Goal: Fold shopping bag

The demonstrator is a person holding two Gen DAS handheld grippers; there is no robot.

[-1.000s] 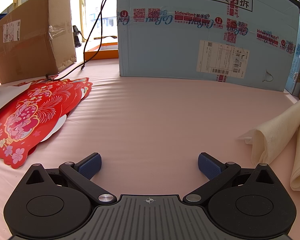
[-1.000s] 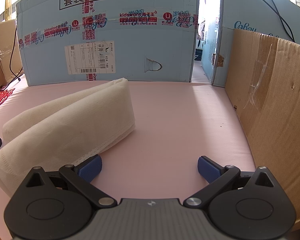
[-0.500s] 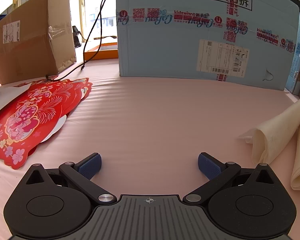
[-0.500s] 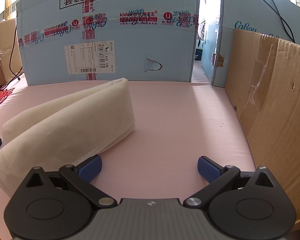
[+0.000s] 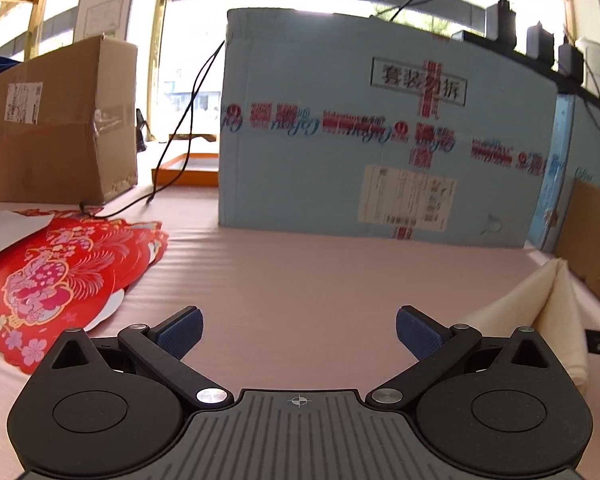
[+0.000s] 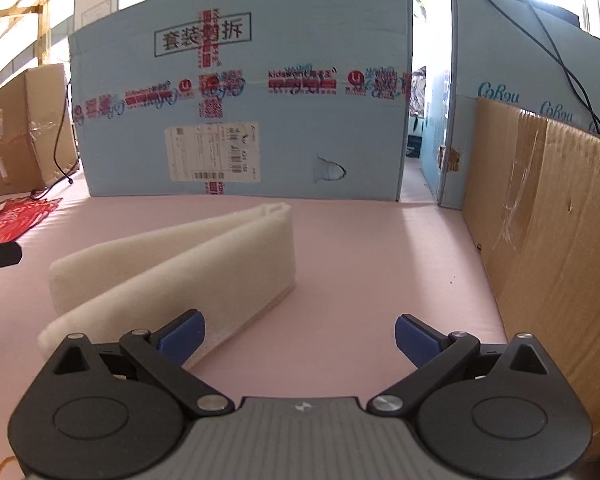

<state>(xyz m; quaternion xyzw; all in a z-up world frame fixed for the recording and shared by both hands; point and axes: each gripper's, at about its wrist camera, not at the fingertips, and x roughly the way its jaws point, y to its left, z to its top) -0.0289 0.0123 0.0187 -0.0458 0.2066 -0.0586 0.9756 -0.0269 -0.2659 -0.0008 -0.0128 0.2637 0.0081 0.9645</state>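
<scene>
The cream shopping bag [image 6: 180,268] lies folded into a long loose strip on the pink table, slanting away from the near left. My right gripper [image 6: 299,334] is open above the table, its left finger [image 6: 182,330] over the bag's near edge and nothing between the pads. In the left wrist view the same bag [image 5: 548,304] shows at the right edge. My left gripper [image 5: 299,330] is open over bare pink table, to the left of the bag and apart from it.
A big blue carton [image 5: 380,140] walls off the back. A brown box [image 5: 56,128] and red paper decorations [image 5: 60,276] sit at the left. A cardboard sheet [image 6: 552,240] stands along the right. A black cable [image 5: 180,152] hangs at the back left.
Both grippers have lifted and tilted upward, so both views now look higher. The bag lies as before.
</scene>
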